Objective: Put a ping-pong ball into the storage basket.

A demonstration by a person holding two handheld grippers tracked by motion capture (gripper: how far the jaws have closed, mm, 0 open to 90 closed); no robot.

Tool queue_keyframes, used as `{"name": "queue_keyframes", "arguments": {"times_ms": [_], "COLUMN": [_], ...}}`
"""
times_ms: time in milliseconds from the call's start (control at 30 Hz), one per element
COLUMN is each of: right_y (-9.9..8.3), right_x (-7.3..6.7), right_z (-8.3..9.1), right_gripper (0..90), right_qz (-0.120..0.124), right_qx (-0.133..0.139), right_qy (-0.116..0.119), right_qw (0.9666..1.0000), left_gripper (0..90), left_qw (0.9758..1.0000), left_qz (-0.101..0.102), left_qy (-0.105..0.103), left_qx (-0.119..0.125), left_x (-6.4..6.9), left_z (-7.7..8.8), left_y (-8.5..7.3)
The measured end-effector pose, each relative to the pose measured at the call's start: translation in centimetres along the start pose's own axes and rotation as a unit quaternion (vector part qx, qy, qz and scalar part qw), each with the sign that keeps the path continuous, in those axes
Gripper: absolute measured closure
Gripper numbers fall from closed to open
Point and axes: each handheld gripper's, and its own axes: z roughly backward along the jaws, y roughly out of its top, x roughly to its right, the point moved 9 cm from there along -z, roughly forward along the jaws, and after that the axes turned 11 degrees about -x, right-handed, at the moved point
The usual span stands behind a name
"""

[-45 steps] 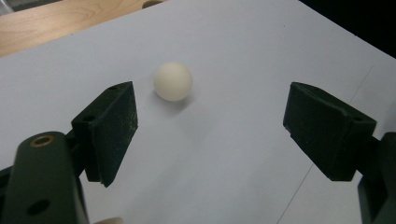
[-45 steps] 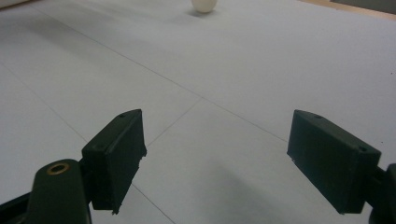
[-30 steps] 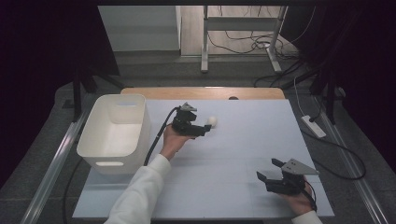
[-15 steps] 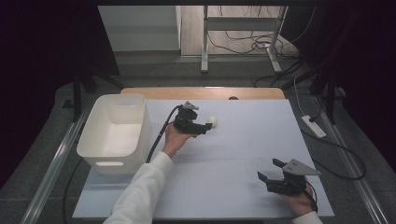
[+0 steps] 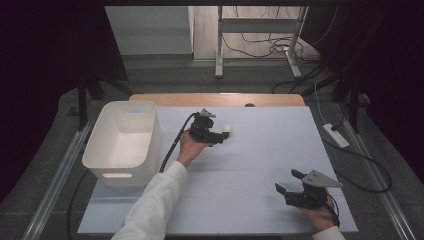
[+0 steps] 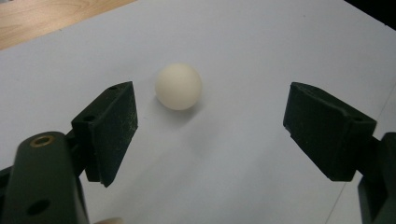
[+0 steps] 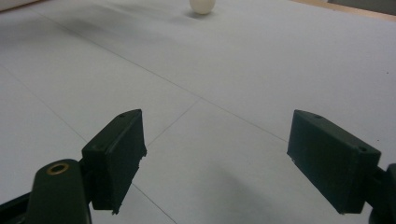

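The desk (image 5: 260,165) is covered in white, and the white bin (image 5: 122,142) stands at its left edge, probably to receive the ball. My left gripper (image 6: 205,135) has its jaws wide apart so the white ball (image 6: 178,86), near the far edge, fits between them. My right gripper (image 7: 215,158) waits near the front right corner, jaws apart and empty.
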Motion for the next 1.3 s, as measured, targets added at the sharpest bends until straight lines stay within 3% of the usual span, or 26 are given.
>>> {"name": "queue_keyframes", "arguments": {"times_ms": [400, 667, 967, 1300], "right_y": [-0.1, 0.0, -0.1, -0.3], "right_x": [0.0, -0.3, -0.1, 0.0], "right_z": [0.3, -0.1, 0.1, 0.5], "right_gripper": [18.8, 18.8, 18.8, 18.9], "right_qz": [-0.004, 0.003, -0.003, -0.006], "right_qx": [0.003, 0.000, 0.002, 0.002], "right_qy": [-0.003, -0.001, -0.002, -0.007], "right_qw": [1.0000, 1.0000, 1.0000, 1.0000], "left_gripper": [18.2, 18.1, 18.0, 18.1], "left_qw": [0.9998, 0.9997, 0.9996, 0.9995], "left_qz": [-0.005, -0.007, -0.008, -0.010], "left_qy": [0.014, 0.014, 0.015, 0.016], "left_qx": [-0.015, -0.017, -0.023, -0.024], "left_x": [-0.5, -0.5, -0.7, -0.6], "left_z": [-1.3, -2.2, -4.3, -5.2], "left_y": [0.0, 0.1, 0.5, 0.9]}}
